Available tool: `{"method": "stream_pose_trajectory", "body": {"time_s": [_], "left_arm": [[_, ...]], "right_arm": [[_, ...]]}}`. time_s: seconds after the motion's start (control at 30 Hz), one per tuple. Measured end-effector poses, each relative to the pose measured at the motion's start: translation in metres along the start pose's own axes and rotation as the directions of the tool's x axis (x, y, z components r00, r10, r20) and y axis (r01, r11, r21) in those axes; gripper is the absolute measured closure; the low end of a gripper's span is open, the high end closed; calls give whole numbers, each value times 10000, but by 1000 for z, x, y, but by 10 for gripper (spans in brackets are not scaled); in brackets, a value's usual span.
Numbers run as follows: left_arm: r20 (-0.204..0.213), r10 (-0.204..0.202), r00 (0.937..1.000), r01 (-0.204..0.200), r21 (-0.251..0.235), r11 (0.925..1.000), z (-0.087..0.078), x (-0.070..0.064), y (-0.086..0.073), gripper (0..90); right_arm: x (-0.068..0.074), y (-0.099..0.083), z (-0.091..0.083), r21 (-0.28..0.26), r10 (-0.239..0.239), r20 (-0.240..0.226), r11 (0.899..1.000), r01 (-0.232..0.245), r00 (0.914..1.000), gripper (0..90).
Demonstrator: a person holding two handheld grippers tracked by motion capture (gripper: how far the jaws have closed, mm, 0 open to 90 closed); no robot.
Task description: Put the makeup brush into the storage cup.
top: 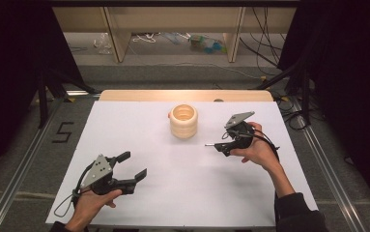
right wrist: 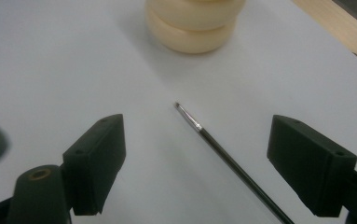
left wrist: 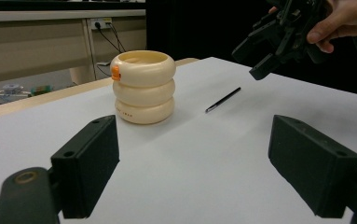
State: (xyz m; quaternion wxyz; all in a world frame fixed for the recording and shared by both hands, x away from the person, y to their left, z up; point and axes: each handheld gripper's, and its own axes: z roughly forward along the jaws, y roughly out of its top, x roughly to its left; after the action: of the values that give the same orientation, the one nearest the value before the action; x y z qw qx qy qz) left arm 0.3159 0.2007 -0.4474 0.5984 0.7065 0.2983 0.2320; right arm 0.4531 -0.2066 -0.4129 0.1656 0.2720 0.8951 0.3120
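Both tongs gape; right tongs [right wrist: 195, 172] straddle brush [right wrist: 227, 158], clear of holder [right wrist: 195, 23].

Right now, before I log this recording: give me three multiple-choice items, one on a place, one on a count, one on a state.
1. Where does the thin brush lie?
A. inside the holder
B. on the white table, between the right gripper's jaws
C. on the floor

2. How many stacked rings form the cream holder?
A. three
B. one
C. five

3. The left gripper is:
A. shut on the brush
B. shut, holding nothing
C. open

Key: B, the right gripper view shows it flat on the table; A, three bulges; C, jaws wide apart.
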Motion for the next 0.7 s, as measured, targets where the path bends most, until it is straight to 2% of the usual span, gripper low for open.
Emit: {"method": "stream_pose_trajectory", "body": {"time_s": [0.17,0.2,0.33,0.37,0.43,0.53,0.7], "left_arm": [[-15,-7,10000,7,8,10000,0,0,0,163],[-29,-127,9999,127,22,9999,0,-1,0,163],[-32,-125,9999,125,23,9999,0,0,-1,163],[-32,-141,9999,141,30,9999,0,-1,-1,163],[-35,-159,9999,159,29,9999,0,-1,-1,163],[-37,-160,9999,160,22,9999,0,0,-1,163],[-33,-171,9998,171,26,9998,0,0,-1,163]], "right_arm": [[-2,4,3,358,163,-20,9992,-162,9999,207],[-4,5,6,639,-8,2,9980,8,10000,218],[-5,7,10,805,-8,-98,9968,16,10000,227],[-6,7,11,777,-15,19,9970,13,10000,229],[-6,9,14,1037,-118,-143,9945,132,9998,236],[-6,15,20,1521,-553,-221,9867,580,9982,245],[-10,17,25,1961,-567,-338,9786,623,9978,256]]}}
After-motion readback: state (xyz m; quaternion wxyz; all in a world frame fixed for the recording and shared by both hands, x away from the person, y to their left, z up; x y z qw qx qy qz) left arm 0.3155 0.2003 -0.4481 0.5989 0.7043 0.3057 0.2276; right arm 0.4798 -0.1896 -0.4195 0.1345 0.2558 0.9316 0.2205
